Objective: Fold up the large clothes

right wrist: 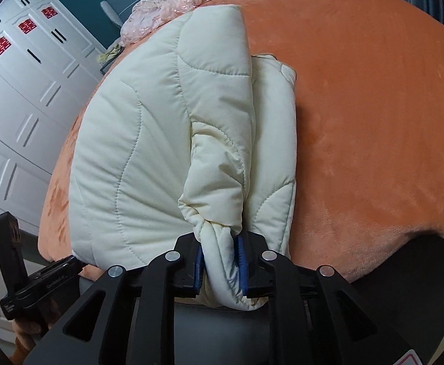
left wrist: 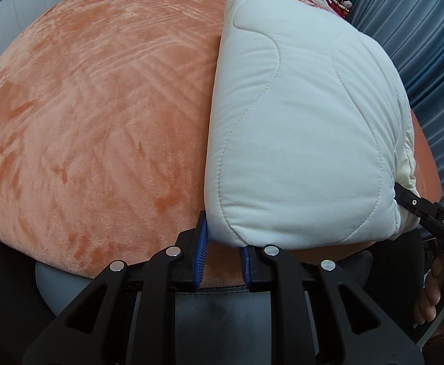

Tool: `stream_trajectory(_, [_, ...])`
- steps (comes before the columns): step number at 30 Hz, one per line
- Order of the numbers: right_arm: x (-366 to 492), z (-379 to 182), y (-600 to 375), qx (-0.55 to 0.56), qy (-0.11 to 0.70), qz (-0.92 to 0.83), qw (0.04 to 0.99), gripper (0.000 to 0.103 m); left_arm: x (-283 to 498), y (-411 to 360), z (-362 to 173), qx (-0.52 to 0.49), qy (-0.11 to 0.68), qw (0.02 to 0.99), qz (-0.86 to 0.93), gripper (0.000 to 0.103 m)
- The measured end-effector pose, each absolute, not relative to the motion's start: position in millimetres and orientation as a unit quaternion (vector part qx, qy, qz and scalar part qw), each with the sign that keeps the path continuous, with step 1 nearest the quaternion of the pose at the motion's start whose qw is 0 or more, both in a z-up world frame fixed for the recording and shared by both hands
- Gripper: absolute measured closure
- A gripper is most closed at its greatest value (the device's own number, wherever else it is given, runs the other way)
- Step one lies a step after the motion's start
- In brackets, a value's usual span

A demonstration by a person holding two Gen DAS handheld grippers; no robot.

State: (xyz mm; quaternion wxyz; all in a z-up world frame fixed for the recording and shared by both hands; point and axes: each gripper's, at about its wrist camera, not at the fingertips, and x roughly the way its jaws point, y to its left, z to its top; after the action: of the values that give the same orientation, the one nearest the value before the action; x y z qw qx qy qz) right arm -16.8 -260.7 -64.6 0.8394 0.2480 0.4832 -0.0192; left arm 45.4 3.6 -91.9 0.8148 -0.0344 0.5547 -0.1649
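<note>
Quilted cream jacket (right wrist: 136, 152), puffy, is lying folded on plush orange bed (right wrist: 374, 106); right claw (right wrist: 220, 261) is pinching its bunched sleeve, left claw (left wrist: 223, 252) is nipping a corner.

Orange plush bed (left wrist: 100, 106), white wardrobe (right wrist: 24, 91), blue-grey curtains (left wrist: 428, 60).

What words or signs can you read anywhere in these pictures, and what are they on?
"DAS": white letters on the right gripper, the rest cut off.
"囍": red signs on the white cupboard doors.
Small print on the left gripper: too blurred to read.
Red-edged sticker at the bottom corner: cut off, unreadable.
</note>
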Motion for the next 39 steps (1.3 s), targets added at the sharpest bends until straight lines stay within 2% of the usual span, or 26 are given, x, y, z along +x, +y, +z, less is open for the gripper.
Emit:
stream_trajectory(5, [-14.7,-67.0,-264.6,0.262,0.479,-0.013,0.838,0.085,33.6,4.6,-86.2,-0.026,0.558,0.813,-0.164,0.086])
stream_trajectory(8, [-27.0,-57.6,-276.6,0.283,0.471,-0.002,0.835,0.074,18.2,15.9,-72.7,-0.023,0.554,0.815,-0.166,0.085])
stream_trajectory(9, [-34.5,-53.7,-282.6,0.289,0.469,-0.001,0.835,0.069,12.8,23.1,-65.5,-0.026,0.55,0.818,-0.167,0.078])
stream_trajectory(10, [-40.2,-48.2,-285.9,0.294,0.467,-0.001,0.834,0.062,8.8,32.0,-57.4,-0.03,0.545,0.822,-0.166,0.065])
stream_trajectory(11, [-46.2,-40.8,-289.1,0.298,0.463,-0.005,0.834,0.061,5.4,41.2,-48.7,-0.039,0.537,0.827,-0.162,0.06])
stream_trajectory(14, [-57.6,-16.4,-301.0,0.329,0.444,-0.01,0.834,0.054,7.2,61.4,-19.7,-0.058,0.513,0.842,-0.155,0.057])
stream_trajectory(18, [-33.8,20.4,-311.5,0.347,0.403,-0.021,0.847,0.052,47.7,57.8,19.4,-0.074,0.47,0.866,-0.156,0.056])
stream_trajectory(22, [17.2,40.2,-324.7,0.381,0.364,-0.042,0.849,0.043,98.7,24.8,50.8,-0.086,0.431,0.881,-0.176,0.047])
stream_trajectory(24, [45.5,32.1,-327.8,0.406,0.366,-0.056,0.835,0.042,117.9,2.0,58.4,-0.085,0.424,0.882,-0.186,0.045])
stream_trajectory(28, [90.7,-10.7,-334.9,0.443,0.422,-0.14,0.778,0.042,158.1,-41.0,44.5,-0.107,0.451,0.863,-0.2,0.045])
stream_trajectory(29, [97.5,-19.2,-332.4,0.45,0.435,-0.148,0.766,0.043,164.0,-47.9,41.0,-0.112,0.457,0.859,-0.202,0.045])
stream_trajectory(30, [103.1,-25.9,-328.1,0.464,0.437,-0.124,0.76,0.06,170.7,-57.0,34.1,-0.113,0.466,0.856,-0.197,0.046])
stream_trajectory(31, [108.4,-26.2,-322.0,0.471,0.43,-0.083,0.765,0.082,175.2,-65.6,28.1,-0.111,0.472,0.852,-0.198,0.046])
stream_trajectory(32, [110.2,-19.6,-316.9,0.457,0.414,-0.059,0.785,0.087,179.6,-71.5,23.1,-0.109,0.476,0.85,-0.199,0.046])
stream_trajectory(35, [104.9,2.8,-303.7,0.352,0.376,-0.057,0.855,0.092,185.5,-91.2,4.5,-0.094,0.484,0.848,-0.195,0.046])
stream_trajectory(39, [112.7,-35.0,-317.0,0.342,0.407,-0.083,0.843,0.092,190.9,-104.9,-26.3,-0.072,0.483,0.856,-0.173,0.046])
